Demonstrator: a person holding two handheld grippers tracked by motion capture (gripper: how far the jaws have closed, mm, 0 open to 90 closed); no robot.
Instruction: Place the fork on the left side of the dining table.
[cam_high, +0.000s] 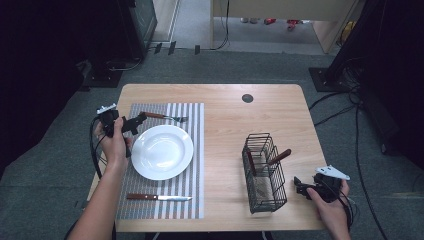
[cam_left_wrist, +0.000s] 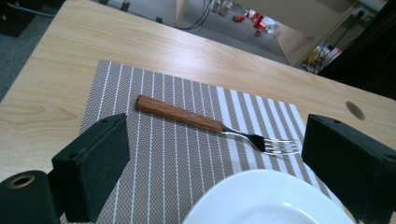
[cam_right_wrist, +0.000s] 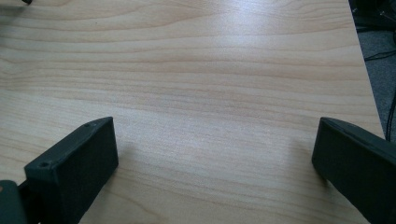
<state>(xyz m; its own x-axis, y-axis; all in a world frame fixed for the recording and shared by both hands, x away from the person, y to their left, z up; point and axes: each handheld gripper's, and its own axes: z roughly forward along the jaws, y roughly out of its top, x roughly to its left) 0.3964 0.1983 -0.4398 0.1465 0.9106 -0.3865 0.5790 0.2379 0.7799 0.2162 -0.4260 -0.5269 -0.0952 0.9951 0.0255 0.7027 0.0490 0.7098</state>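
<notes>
- We've got the left gripper (cam_high: 140, 119) hovering at the far left corner of the striped placemat (cam_high: 190, 112), jaws spread wide and nothing between them.
- In the left gripper view we see the fork (cam_left_wrist: 212, 125) lying flat on the placemat (cam_left_wrist: 154, 154) just ahead of those open jaws, wooden handle pointing left, tines to the right.
- From the high view, that fork (cam_high: 165, 117) sits along the mat's far edge, just beyond the white plate (cam_high: 161, 151) and clear of its rim.
- The plate (cam_left_wrist: 266, 198) edges into the bottom of the left gripper view, close under the gripper.
- A knife (cam_high: 159, 197) with a wooden handle lies on the near side of the mat, well apart from the fork.
- Over on the right, we spot a wire basket (cam_high: 265, 172) with two wooden-handled utensils leaning inside.
- The right gripper (cam_high: 299, 184) rests just beside that basket, near the table's (cam_high: 280, 107) front right corner; its jaws stand wide apart over bare wood, holding nothing.
</notes>
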